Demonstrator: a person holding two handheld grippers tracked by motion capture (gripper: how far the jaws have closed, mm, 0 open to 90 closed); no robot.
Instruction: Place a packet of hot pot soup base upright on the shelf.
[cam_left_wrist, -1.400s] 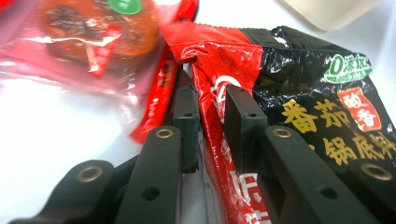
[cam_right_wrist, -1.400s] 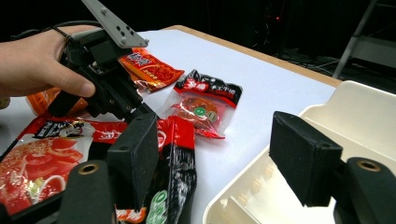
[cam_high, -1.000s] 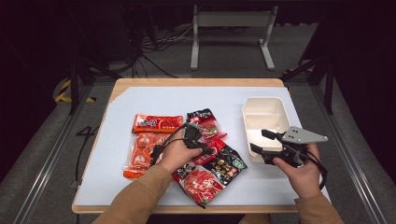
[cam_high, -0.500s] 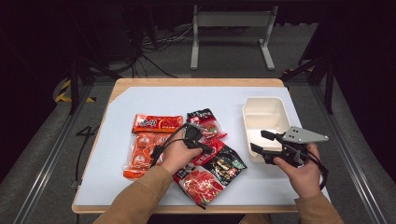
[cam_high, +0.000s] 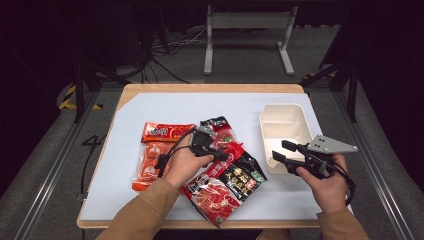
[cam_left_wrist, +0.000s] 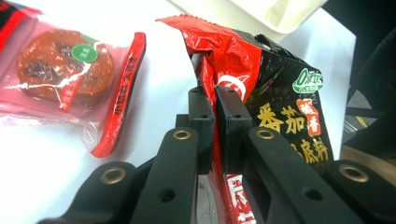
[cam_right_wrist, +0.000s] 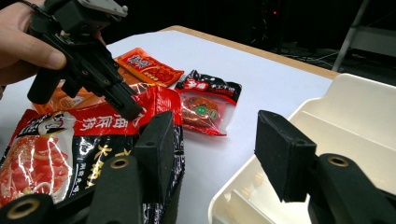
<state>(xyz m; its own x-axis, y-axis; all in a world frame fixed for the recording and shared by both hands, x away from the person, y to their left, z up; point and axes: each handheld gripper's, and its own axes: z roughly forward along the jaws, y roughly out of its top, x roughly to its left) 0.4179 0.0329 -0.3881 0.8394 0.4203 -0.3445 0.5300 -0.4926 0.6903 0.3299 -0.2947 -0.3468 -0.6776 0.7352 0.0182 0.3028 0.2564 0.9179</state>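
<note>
My left gripper (cam_high: 216, 153) is shut on the red top edge of a black-and-red sauce packet (cam_high: 241, 175), pinching the foil (cam_left_wrist: 219, 70) between its pads and holding that edge up off the table. From the right gripper view the left gripper (cam_right_wrist: 132, 108) bites the same packet (cam_right_wrist: 93, 123). My right gripper (cam_high: 281, 151) hovers open by the front left corner of a cream tray (cam_high: 282, 112). Its jaws have just been closing. The tray corner (cam_right_wrist: 233, 191) shows through the gap between them, untouched.
Other snack packets lie on the white mat: an orange-red one (cam_high: 165, 131), a clear one with round orange snacks (cam_high: 147, 162), a small red-black one (cam_high: 220, 128) and a big red one (cam_high: 215, 199) near the front edge. The wooden table edge (cam_high: 210, 88) rings the mat.
The left gripper has closed on the packet's edge and risen a little, lifting it. The right gripper's jaws have narrowed while the hand stayed put.
</note>
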